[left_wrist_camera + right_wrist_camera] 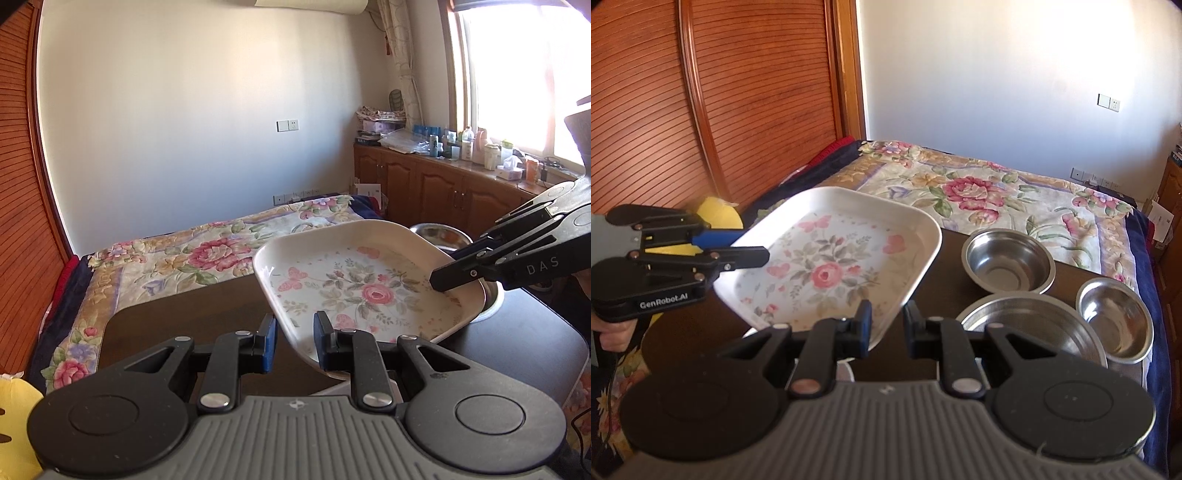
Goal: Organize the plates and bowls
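Two grippers share one load: a square floral tray (834,258), cream with a pink rose printed at its middle, held up off the dark table (938,266) and tilted. The left gripper (294,339) has its blue-padded jaws drawn close together on the tray's near rim; in the right wrist view the same tool (746,247) comes in from the left edge and clamps the tray's left rim, one finger above and one below, with a person's hand (613,332) wrapped around its handle. The right gripper (886,325) is likewise narrowed onto the tray's rim at its near corner, and in the left wrist view it (448,271) reaches in from the right with its upper finger lying inside the tray wall. Both tools are therefore nearly closed, each pinching the thin edge of the tray. To the right of the tray three steel bowls stand on the table: a far bowl (1008,260), a wide shallow bowl (1030,328) nearest the right gripper, and a small bowl (1115,319) just beside it at the right. Behind the table lies a bed with a flowered quilt (979,188), and a slatted wooden door (701,99) fills the left wall.
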A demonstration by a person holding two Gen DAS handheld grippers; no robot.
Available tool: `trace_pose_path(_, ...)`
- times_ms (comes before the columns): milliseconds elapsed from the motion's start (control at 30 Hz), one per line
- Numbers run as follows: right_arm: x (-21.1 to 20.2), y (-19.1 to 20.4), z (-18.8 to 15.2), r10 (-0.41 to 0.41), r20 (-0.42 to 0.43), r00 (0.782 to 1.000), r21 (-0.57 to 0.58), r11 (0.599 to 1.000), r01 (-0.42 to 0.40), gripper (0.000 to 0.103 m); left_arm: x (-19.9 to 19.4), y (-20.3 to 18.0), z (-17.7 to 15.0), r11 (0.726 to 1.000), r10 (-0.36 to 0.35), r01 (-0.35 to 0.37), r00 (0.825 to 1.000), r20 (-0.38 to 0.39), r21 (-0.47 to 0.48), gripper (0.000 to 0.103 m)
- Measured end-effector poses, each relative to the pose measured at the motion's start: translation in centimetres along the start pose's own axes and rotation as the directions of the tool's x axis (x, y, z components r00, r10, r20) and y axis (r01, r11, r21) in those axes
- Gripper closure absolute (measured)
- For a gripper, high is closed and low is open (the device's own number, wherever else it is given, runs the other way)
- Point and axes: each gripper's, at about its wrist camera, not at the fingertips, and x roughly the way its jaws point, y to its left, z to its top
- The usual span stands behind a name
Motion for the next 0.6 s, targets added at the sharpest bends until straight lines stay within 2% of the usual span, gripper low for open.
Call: trace_pose_path(600,-0.3,0.9,-5.1,0.033,-0.026,0.999,0.034,0.999,-0.032,0.083,0.1,-1.0,-5.0,0.998,-0.045,0.043,0.997,-0.068,-0.038,0.080)
